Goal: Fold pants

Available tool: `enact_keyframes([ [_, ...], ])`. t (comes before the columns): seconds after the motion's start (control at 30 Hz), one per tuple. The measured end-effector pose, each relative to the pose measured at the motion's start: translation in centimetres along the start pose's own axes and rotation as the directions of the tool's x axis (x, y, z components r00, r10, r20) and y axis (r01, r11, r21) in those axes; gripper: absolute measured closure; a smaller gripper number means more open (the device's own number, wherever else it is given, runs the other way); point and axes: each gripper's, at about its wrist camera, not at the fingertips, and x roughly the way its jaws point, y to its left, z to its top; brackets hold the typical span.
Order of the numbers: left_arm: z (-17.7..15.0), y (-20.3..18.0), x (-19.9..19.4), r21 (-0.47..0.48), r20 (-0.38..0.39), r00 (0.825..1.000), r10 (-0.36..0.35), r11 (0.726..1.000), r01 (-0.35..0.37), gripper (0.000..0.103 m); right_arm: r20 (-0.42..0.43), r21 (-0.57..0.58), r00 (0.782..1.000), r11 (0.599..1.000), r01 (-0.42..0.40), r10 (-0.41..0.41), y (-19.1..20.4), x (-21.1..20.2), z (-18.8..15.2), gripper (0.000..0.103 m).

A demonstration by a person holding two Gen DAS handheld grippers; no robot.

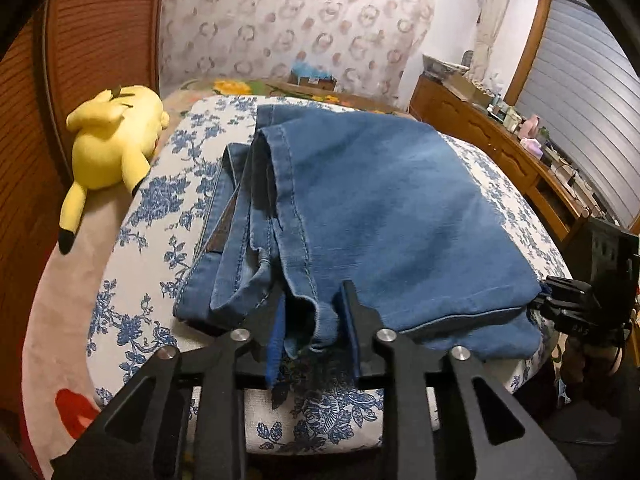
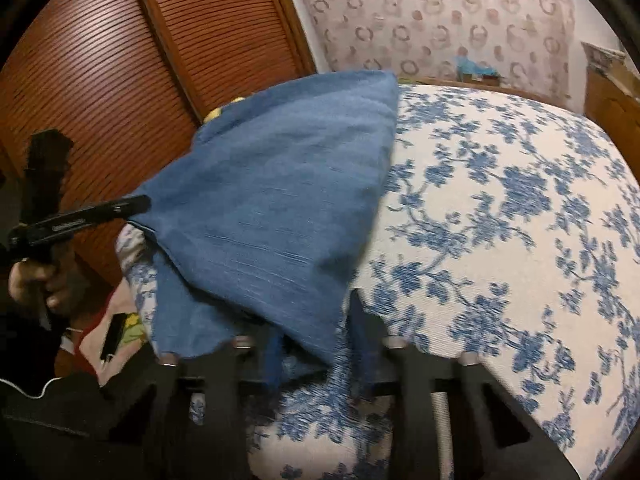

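Blue denim pants [image 1: 380, 208] lie folded on a white bedspread with blue flowers [image 1: 168, 200]. My left gripper [image 1: 314, 320] is at the near edge of the pants, its jaws closed around a bunched hem fold. In the right wrist view the pants [image 2: 272, 208] are lifted off the bed like a tent. My right gripper [image 2: 316, 340] is shut on their near corner. The left gripper [image 2: 120, 208] also shows there, holding the pants' left corner. The right gripper shows at the right edge of the left wrist view [image 1: 560, 300].
A yellow plush toy [image 1: 112, 140] lies at the bed's left edge. Wooden slatted doors [image 2: 100, 60] stand on the left. A wooden dresser [image 1: 500, 140] with small items runs along the right. The bedspread [image 2: 500, 200] stretches right of the pants.
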Motion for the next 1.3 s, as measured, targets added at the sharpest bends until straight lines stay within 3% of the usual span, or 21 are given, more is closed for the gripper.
enact_keyframes([
  [0.2,1.0,-1.0,-0.7,0.022,0.029,0.999,-0.020,1.000,0.019,0.070,0.078,-0.034,0.994,0.996,0.082,-0.079,-0.9,-1.7,1.3,0.095],
  [0.37,2.9,-1.9,-0.6,0.044,0.063,0.998,-0.018,0.999,0.015,0.070,0.138,0.021,0.973,0.983,0.185,-0.186,-4.2,-4.1,2.3,0.100],
  [0.53,5.5,-2.2,1.5,0.050,0.059,0.998,-0.039,0.998,0.036,0.070,0.143,0.065,0.950,0.961,0.271,-0.277,-7.8,-5.6,1.6,0.100],
  [0.8,8.2,-4.2,5.9,0.082,0.000,0.996,-0.089,0.993,0.088,0.070,0.118,0.075,0.951,0.958,0.278,-0.285,-9.0,-5.5,0.3,0.100],
  [0.9,8.5,-4.8,7.6,0.108,-0.015,0.999,-0.040,0.993,0.042,0.070,0.112,0.064,0.950,0.956,0.285,-0.291,-8.4,-5.6,0.2,0.100],
  [0.97,8.9,-4.8,7.9,0.128,0.004,1.000,-0.026,0.991,0.025,0.094,0.111,0.068,0.953,0.959,0.276,-0.282,-8.7,-5.7,0.0,0.100],
  [1.0,9.1,-4.8,7.7,0.133,0.023,0.999,-0.031,0.991,0.028,0.096,0.111,0.066,0.954,0.960,0.272,-0.277,-8.7,-5.6,-0.1,0.100],
  [1.1,10.4,-4.0,6.7,0.122,0.080,0.997,0.007,0.992,-0.017,0.096,0.113,0.058,0.959,0.965,0.255,-0.260,-8.6,-5.9,-0.4,0.100],
  [1.3,11.3,-3.3,6.1,0.123,0.086,0.995,0.041,0.991,-0.052,0.094,0.096,0.048,0.967,0.972,0.231,-0.235,-7.8,-6.0,-0.7,0.100],
])
